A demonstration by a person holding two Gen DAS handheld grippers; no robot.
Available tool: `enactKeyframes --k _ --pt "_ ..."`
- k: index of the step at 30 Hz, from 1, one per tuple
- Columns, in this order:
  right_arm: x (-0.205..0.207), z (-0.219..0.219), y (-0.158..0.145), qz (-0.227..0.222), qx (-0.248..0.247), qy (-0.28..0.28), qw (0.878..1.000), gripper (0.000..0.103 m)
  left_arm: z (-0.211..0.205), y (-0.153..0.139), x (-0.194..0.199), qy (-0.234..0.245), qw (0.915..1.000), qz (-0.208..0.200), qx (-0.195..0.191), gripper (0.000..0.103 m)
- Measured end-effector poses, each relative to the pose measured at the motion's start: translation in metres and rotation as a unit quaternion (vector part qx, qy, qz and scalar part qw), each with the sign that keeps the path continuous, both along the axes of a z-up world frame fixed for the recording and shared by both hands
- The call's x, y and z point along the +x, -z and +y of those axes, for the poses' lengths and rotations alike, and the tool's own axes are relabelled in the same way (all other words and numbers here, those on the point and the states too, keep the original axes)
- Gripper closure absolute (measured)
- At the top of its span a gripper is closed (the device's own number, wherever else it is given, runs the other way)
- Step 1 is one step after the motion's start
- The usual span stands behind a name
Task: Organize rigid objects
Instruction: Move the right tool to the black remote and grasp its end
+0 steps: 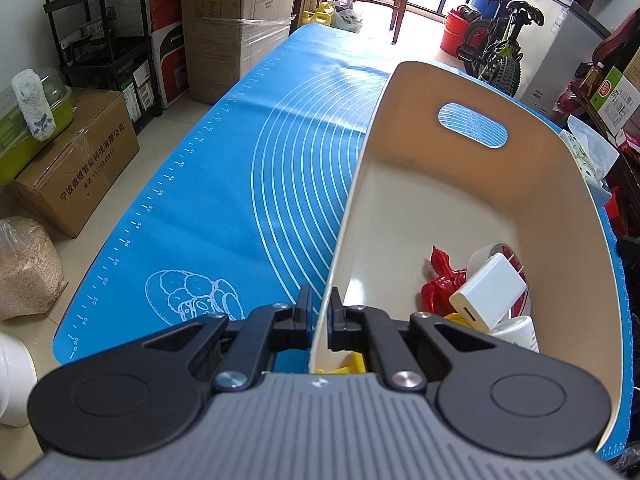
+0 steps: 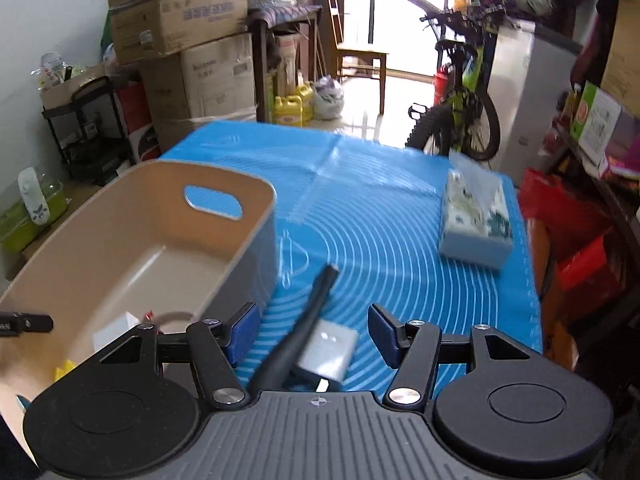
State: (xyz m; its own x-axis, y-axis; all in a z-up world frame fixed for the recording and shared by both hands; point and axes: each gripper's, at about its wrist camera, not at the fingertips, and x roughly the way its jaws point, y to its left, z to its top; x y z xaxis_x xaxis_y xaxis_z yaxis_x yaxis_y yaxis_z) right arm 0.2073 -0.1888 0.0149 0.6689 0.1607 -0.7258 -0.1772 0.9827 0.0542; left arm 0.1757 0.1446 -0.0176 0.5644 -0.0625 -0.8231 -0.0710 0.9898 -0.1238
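Observation:
My left gripper (image 1: 320, 304) is shut on the near rim of a beige basket (image 1: 460, 184), one finger inside the wall and one outside. In the basket lie a red figurine (image 1: 440, 284), a white charger (image 1: 490, 292), a tape roll (image 1: 494, 249), a white jar (image 1: 518, 332) and a yellow piece (image 1: 348, 364). In the right wrist view my right gripper (image 2: 314, 330) stands open just right of the basket (image 2: 132, 240). A small silver box (image 2: 326, 350) with a black antenna (image 2: 316, 300) lies on the blue mat (image 2: 380, 200) between its fingers; the pads do not touch it.
A tissue pack (image 2: 476, 216) lies near the mat's right edge. The left gripper's tip (image 2: 24, 324) shows at the basket's left rim. Cardboard boxes (image 1: 76, 160), a black shelf (image 1: 100, 40) and a bicycle (image 2: 460, 112) stand around the table.

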Motion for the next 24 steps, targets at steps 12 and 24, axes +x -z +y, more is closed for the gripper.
enactKeyframes --k 12,24 --pt "0.009 0.021 0.045 0.044 0.026 -0.018 0.999 0.05 0.0 0.0 0.0 0.0 1.0 0.0 0.0 0.095" --pt "0.022 0.033 0.056 0.053 0.013 -0.026 0.998 0.065 0.0 0.0 0.0 0.0 1.0 0.0 0.0 0.095"
